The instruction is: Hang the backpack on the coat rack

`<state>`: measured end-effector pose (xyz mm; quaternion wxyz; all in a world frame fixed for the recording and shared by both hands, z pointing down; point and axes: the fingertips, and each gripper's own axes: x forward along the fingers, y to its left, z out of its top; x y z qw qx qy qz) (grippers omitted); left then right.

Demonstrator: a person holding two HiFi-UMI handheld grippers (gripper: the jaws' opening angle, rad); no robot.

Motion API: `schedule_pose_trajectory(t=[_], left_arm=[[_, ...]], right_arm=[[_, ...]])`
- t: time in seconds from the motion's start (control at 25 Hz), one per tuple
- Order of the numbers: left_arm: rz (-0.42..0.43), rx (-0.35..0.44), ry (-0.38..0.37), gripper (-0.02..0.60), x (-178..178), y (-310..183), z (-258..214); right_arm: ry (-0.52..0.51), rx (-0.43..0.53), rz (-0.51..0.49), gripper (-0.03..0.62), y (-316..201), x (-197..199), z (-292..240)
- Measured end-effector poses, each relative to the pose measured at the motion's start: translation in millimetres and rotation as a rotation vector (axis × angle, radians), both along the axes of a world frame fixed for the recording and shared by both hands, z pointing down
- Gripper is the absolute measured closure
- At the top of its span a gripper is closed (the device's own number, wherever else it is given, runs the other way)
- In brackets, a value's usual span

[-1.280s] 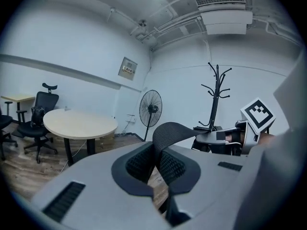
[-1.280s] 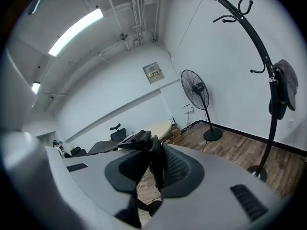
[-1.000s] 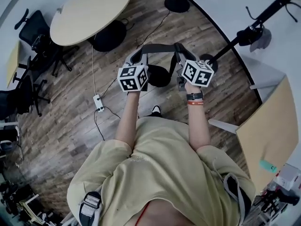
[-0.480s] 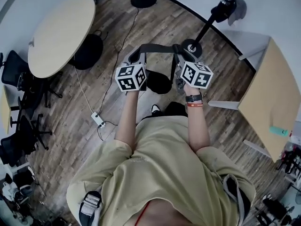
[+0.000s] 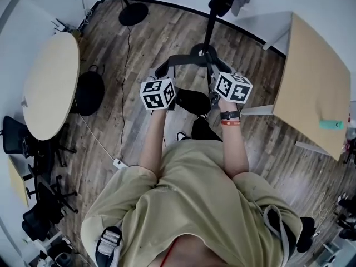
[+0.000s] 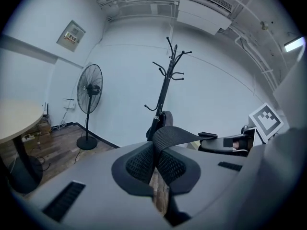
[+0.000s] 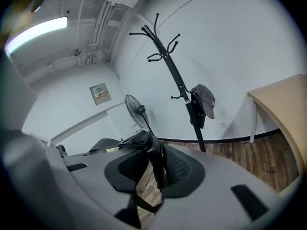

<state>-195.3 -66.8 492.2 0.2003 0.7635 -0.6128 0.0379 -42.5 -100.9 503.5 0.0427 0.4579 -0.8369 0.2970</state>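
Gripping backpack strap (image 6: pixel 173 134) | left hand-held gripper (image 6: pixel 154 164): clamped on it | right hand-held gripper (image 7: pixel 156 169): clamped on it

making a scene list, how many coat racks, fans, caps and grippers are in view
coat rack: 1
fan: 1
cap: 1
grippers: 2
total: 5

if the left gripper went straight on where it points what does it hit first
Probably the black metal coat rack: it stands dead ahead of the left gripper, which is shut on the backpack's black webbing strap. Nothing else shows between; depth is unclear.
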Motion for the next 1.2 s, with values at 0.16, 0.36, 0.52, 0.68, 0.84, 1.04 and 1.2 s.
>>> schedule_pose_trajectory(t=[0.16, 0.36, 0.52, 0.68, 0.84, 1.04, 1.2], left_arm=[[0.044, -0.009, -0.008, 0.557, 34.5, -38.4, 2.8], [0.079, 0.004, -0.011, 0.557, 62.7, -87.8, -2.9], [0.095, 0.026, -0.03, 0.557, 76.7, -128.3, -13.0], [0.08, 0.05, -0.035, 0.557, 84.8, -166.9, -23.8], [0.045, 0.072, -0.021, 0.557, 89.0, -193.2, -30.7], [0.036, 0.085, -0.002, 0.557, 98.9, -221.9, -29.7], [0.029, 0.06, -0.001, 0.557, 99.2, -242.2, -17.3]], right_arm=[[0.0, 0.002, 0.043, 0.496, -32.4, 33.7, -2.3], [-0.003, 0.014, 0.078, 0.494, -79.3, 60.8, -7.3], [-0.014, 0.033, 0.093, 0.494, -121.6, 74.3, -16.1], [-0.028, 0.049, 0.083, 0.494, -160.1, 82.9, -23.9], [-0.04, 0.049, 0.065, 0.494, -183.7, 87.5, -21.5], [-0.044, 0.049, 0.045, 0.494, -218.1, 95.0, -15.3], [-0.031, 0.04, 0.041, 0.494, -239.5, 96.3, -9.8]])
